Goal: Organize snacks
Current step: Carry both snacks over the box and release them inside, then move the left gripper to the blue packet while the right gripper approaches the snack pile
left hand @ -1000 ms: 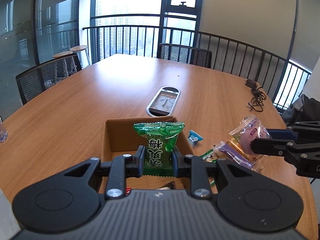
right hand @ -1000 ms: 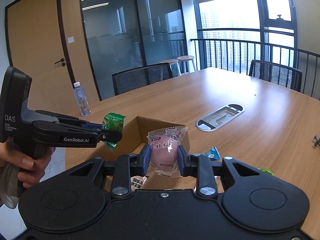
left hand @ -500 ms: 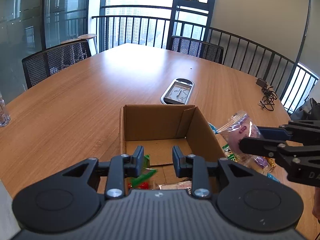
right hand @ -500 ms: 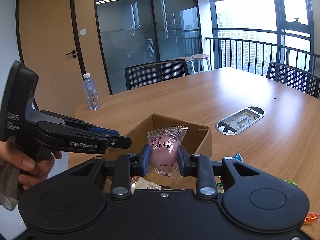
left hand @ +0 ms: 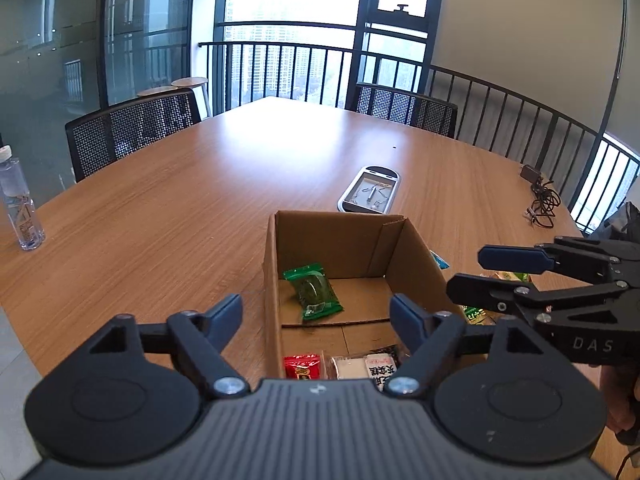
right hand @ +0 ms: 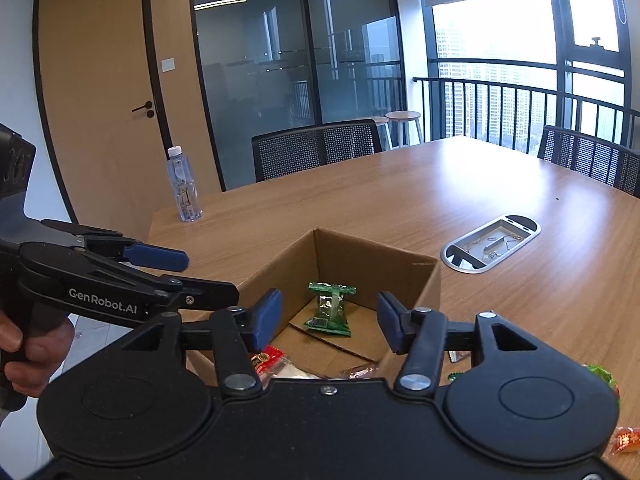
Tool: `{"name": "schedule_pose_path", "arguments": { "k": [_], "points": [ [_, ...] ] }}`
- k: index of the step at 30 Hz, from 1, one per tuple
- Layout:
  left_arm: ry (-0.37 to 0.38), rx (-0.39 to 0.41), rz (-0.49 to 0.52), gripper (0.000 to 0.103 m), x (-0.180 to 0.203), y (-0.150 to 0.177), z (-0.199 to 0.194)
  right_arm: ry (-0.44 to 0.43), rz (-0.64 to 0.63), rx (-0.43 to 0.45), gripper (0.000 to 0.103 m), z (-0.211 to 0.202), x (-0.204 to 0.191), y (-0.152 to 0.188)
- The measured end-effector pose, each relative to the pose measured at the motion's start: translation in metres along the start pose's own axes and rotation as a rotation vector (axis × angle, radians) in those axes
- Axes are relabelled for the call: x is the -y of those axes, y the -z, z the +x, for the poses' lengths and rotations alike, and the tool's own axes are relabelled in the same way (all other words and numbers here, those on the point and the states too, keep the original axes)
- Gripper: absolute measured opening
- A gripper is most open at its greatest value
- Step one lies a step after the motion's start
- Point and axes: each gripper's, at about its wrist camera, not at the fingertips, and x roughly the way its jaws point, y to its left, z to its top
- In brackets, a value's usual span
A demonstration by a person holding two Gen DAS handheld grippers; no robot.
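On left gripper (right hand: 182,274): "GenRobot.AI"

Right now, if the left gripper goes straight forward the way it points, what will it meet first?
Probably the floor of the cardboard box, near the green snack packet. The left gripper is opening, nothing between its fingers. Depth is uncertain.

Box (left hand: 336,240): on the surface (left hand: 200,208), open-topped, directly before my left tongs (left hand: 316,314) and right tongs (right hand: 328,318). In the box: one snack packet (left hand: 314,290) on its floor toward the far wall; several packets (left hand: 344,366) at its near wall. Behind the box: cable hatch (left hand: 370,195). Far left of the box: water bottle (left hand: 18,204). Right of the box: loose snacks (left hand: 476,314), and farther back a coiled cable (left hand: 540,204).
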Motion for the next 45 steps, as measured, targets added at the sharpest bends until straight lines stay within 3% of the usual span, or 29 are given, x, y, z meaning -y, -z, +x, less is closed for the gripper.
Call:
{"name": "schedule_pose_path", "arguments": {
  "k": [2, 4, 8, 10, 11, 35, 45],
  "points": [
    [0.008, 0.008, -0.004, 0.083, 0.002, -0.001, -0.002, 0.011, 0.003, 0.001, 0.063, -0.005, 0.002, 0.001],
    [0.011, 0.01, -0.008, 0.086, 0.004, -0.003, -0.004, 0.023, 0.009, 0.0, 0.079, -0.011, 0.006, 0.002],
    [0.024, 0.025, -0.009, 0.098, 0.013, -0.003, -0.009, 0.044, 0.049, -0.002, 0.085, -0.025, 0.018, 0.008],
    [0.049, 0.032, -0.02, 0.103, 0.017, -0.002, -0.013, 0.072, 0.055, 0.009, 0.1, -0.035, 0.023, 0.011],
    [0.058, 0.033, -0.025, 0.103, 0.019, -0.002, -0.015, 0.09, 0.058, 0.02, 0.102, -0.04, 0.025, 0.013],
    [0.215, 0.026, 0.035, 0.103, 0.101, 0.007, -0.026, 0.24, 0.136, 0.061, 0.103, -0.111, 0.072, 0.044],
    [0.185, 0.026, 0.109, 0.103, 0.142, 0.014, -0.014, 0.294, 0.185, 0.034, 0.103, -0.127, 0.1, 0.067]
  ]
}}
